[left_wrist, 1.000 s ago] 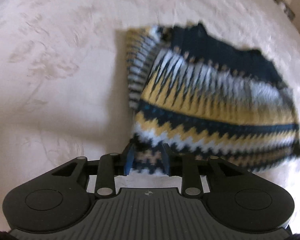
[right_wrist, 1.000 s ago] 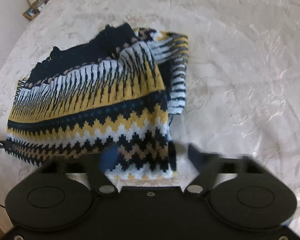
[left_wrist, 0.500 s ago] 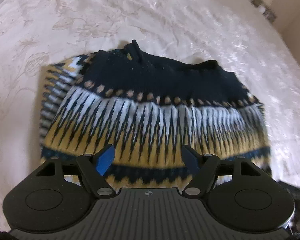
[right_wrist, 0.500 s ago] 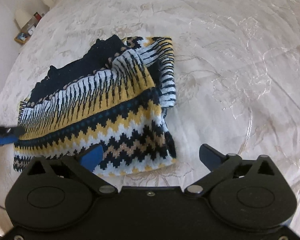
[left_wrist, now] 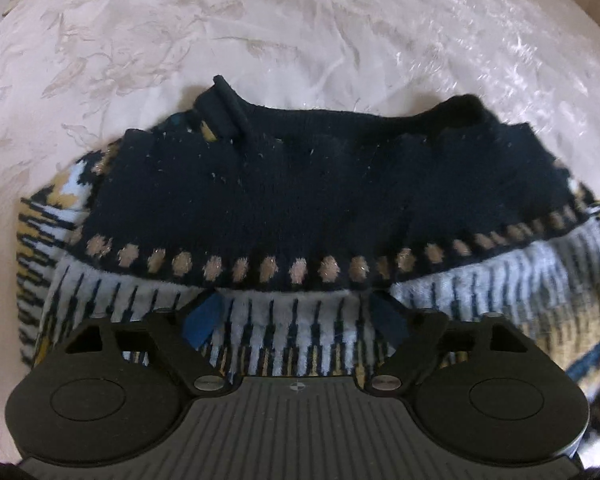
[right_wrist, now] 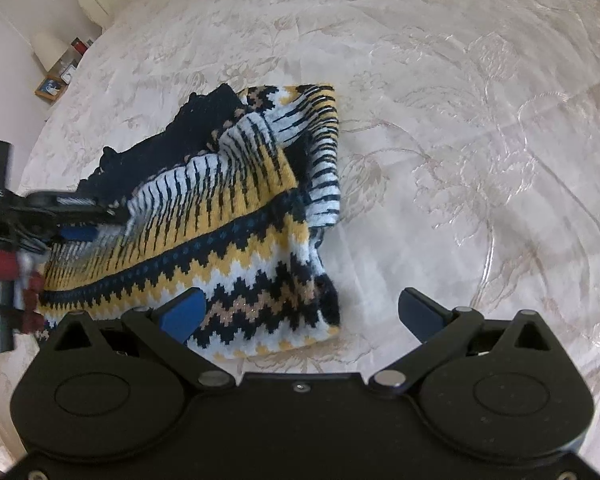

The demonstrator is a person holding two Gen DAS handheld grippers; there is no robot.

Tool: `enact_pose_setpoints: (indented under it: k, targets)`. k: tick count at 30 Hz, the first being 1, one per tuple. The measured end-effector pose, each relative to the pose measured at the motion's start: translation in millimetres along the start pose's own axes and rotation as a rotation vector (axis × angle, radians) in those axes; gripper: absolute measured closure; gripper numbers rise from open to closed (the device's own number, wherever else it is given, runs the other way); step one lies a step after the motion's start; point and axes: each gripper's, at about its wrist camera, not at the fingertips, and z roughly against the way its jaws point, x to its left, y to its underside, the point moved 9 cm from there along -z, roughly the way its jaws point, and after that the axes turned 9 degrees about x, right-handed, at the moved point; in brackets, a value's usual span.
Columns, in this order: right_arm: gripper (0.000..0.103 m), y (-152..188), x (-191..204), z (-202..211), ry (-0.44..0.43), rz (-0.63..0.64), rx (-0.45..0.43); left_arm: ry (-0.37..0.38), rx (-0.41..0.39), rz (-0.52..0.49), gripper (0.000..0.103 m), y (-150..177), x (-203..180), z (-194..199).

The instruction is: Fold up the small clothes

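The patterned sweater [left_wrist: 300, 216] is lying folded on the pale embroidered bedspread [left_wrist: 340, 32]. The left tool [left_wrist: 296, 316] is hovering spread wide over its striped band, gripping nothing, though whether its tips are touching the knit is unclear. The right tool [right_wrist: 304, 312] is gaping open, empty, above the sweater's zigzag corner.

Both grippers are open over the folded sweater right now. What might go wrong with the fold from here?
1. The left gripper hangs open over the folded navy, yellow and white patterned knit sweater; its fingers might snag the knit and drag the top layer.
2. The sweater's right edge looks bunched, with the striped sleeve sticking out, so another fold may come out lumpy.
3. The right gripper straddles the corner; closing may pinch only one layer, or the glossy cream bedspread.
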Motion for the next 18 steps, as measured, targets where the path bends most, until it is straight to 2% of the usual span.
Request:
enact_pose_setpoints:
  k: [4, 8, 13, 18]
  targets:
    - [0.0, -10.9, -4.9, -6.4, -0.044, -0.006, 0.016, 0.0, 0.003, -0.008, 0.006, -0.3, 2.8, -6.1]
    - [0.0, -31.4, -10.7, -20.5, -0.112, -0.03, 0.029, 0.005, 0.005, -0.015, 0.001, 1.1, 5.4, -9.0]
    - [0.0, -60.0, -15.0, -42.8, -0.209, -0.081, 0.058, 0.004, 0.008, -0.01, 0.0, 0.8, 2.7, -12.8]
    - [0.0, -85.8, 0.3, -64.5, -0.304, -0.073, 0.075, 0.009, 0.011, -0.007, 0.0, -1.6, 4.5, -12.5]
